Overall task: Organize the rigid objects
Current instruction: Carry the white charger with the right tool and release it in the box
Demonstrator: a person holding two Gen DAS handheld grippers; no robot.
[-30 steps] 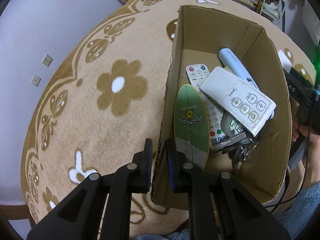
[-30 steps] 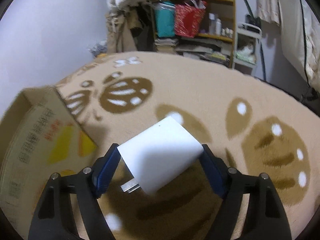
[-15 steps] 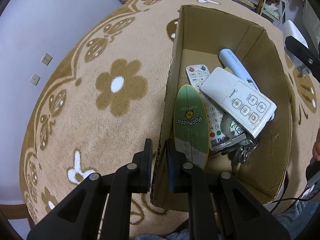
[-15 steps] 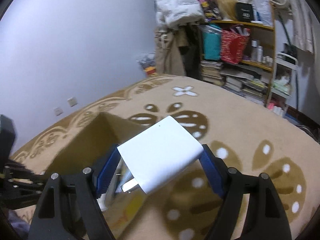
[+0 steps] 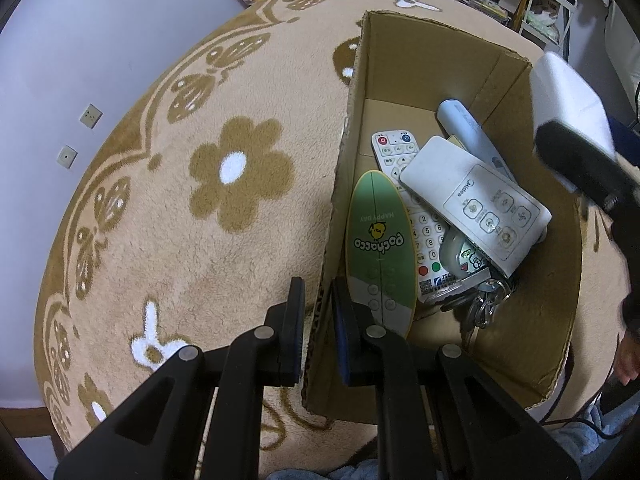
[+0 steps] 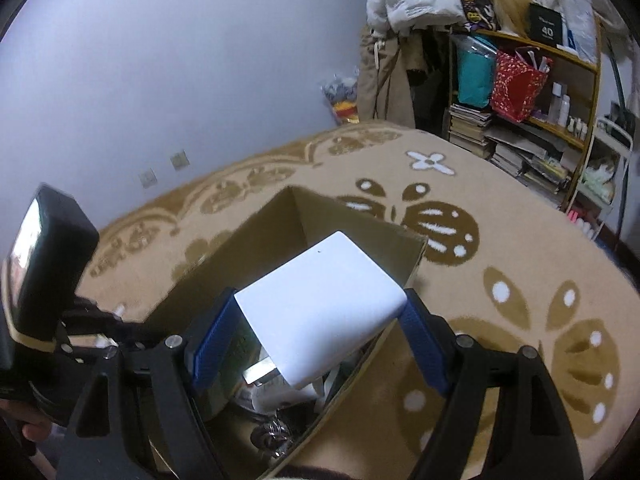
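An open cardboard box (image 5: 532, 328) stands on the rug. My left gripper (image 5: 318, 320) is shut on the box's left wall, one finger inside and one outside. Inside lie a green Pochacco board (image 5: 380, 248), a white Midea remote (image 5: 476, 200), a white button remote (image 5: 396, 152), a pale blue tube (image 5: 468, 128) and keys (image 5: 484, 308). My right gripper (image 6: 320, 340) is shut on a white charger block (image 6: 320, 308) and holds it over the box (image 6: 280, 232). The charger also shows at the right in the left wrist view (image 5: 568, 92).
A beige rug with brown flower patterns (image 5: 240, 172) covers the floor. A wall with sockets (image 6: 160, 168) lies behind. A cluttered shelf with books and bags (image 6: 520, 92) stands at the back right. The left gripper's camera body (image 6: 44, 264) shows at the left.
My right gripper has carried the white charger leftward from over the rug to above the box. The left gripper has kept its hold on the box wall.
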